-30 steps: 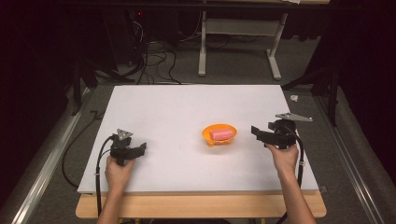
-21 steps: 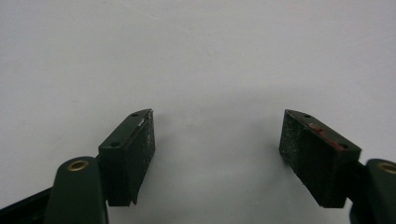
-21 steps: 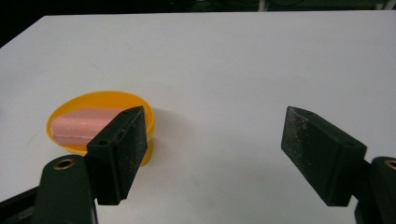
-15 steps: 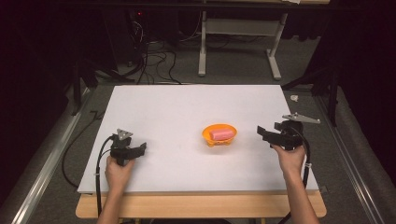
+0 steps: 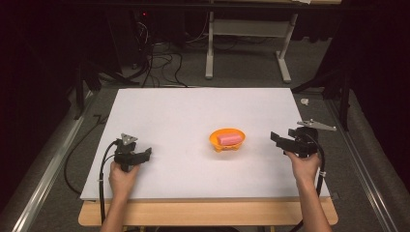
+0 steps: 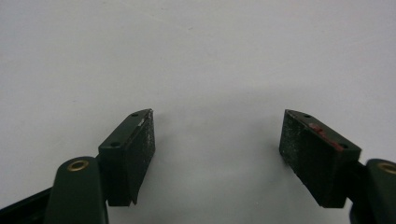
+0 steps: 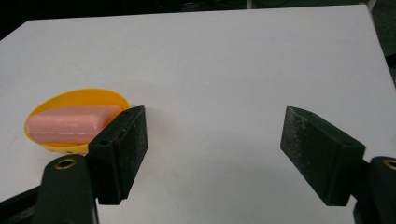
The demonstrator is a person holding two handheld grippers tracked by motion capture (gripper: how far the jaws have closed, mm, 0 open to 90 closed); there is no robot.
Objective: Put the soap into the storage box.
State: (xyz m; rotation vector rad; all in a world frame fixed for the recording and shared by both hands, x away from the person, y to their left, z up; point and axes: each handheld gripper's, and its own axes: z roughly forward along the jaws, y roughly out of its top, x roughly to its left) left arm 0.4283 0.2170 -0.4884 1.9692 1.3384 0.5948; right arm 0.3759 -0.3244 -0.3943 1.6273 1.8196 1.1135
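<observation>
Item one: soap (image 5: 229,138), a pink rectangular bar with rounded edges, lying flat and lengthwise in the dish. From my right gripper view I see the soap (image 7: 70,123) as matte, pale pink, a lighter top face over a slightly darker side, its near end hidden behind my left-hand jaw.

Item two: dish (image 5: 227,140), a small orange oval, shallow, sitting on the board a little right of centre and toward my side. In the right gripper view the dish (image 7: 93,95) has a smooth, glossy rim, and the soap fills most of its length.

Item three: board (image 5: 193,111), a white flat sheet covering the table, matte.

Item four: right gripper (image 5: 278,140), held in my right hand (image 5: 303,164), near the board's right edge, jaws pointing left toward the dish, apart from it. In its own view the right gripper (image 7: 215,149) stands wide open, nothing between the pads, white board in the gap.

Item five: left gripper (image 5: 145,153), held in my left hand (image 5: 123,176), on the left part of the board, well apart from the dish. In its own view the left gripper (image 6: 217,149) is spread wide and empty over bare board; the right-hand pad carries a small red smear along its top edge.

Item six: table (image 5: 203,212), a wooden edge showing under the board's near side.
</observation>
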